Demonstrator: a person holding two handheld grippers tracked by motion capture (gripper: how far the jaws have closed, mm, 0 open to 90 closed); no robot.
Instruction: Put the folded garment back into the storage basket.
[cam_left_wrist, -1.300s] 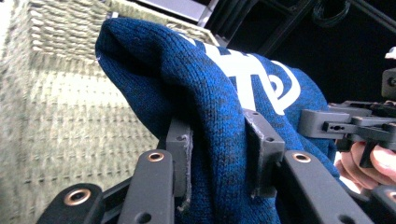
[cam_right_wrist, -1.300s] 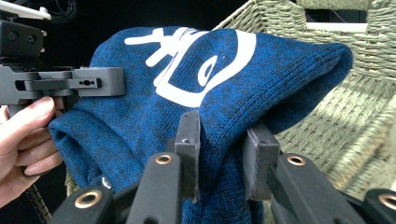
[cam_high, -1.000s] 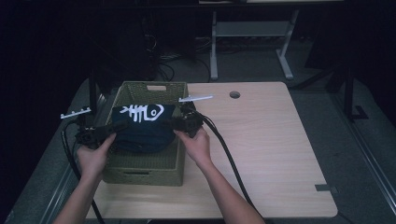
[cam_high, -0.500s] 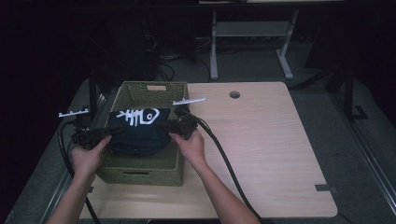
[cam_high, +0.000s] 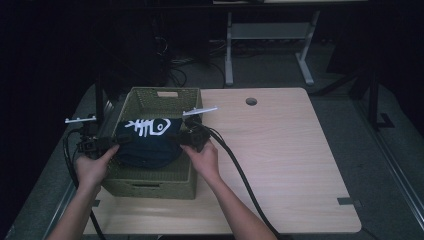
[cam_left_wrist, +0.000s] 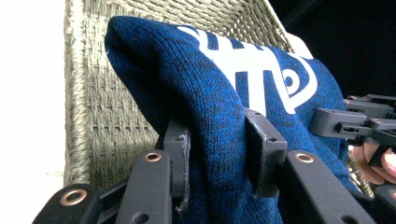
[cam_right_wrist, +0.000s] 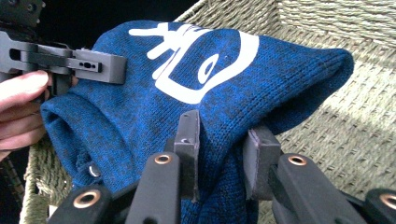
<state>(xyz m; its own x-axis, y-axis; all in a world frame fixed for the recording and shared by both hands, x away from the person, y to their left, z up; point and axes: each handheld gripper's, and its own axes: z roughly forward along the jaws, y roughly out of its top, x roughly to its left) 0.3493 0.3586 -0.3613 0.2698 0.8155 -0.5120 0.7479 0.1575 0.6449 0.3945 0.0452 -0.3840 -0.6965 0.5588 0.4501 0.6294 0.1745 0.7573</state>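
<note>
The left gripper (cam_left_wrist: 217, 149) and the right gripper (cam_right_wrist: 223, 149) each pinch a fold of the blue knit sweater (cam_high: 147, 140), at its nine and three o'clock edges. The sweater hangs over the woven basket (cam_high: 150, 180), inside its walls. Soft, light and limp, it will likely sag between grips; thick bunched folds hold best

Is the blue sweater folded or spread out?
Folded: the blue sweater hangs bunched between both grippers over the basket.
</note>
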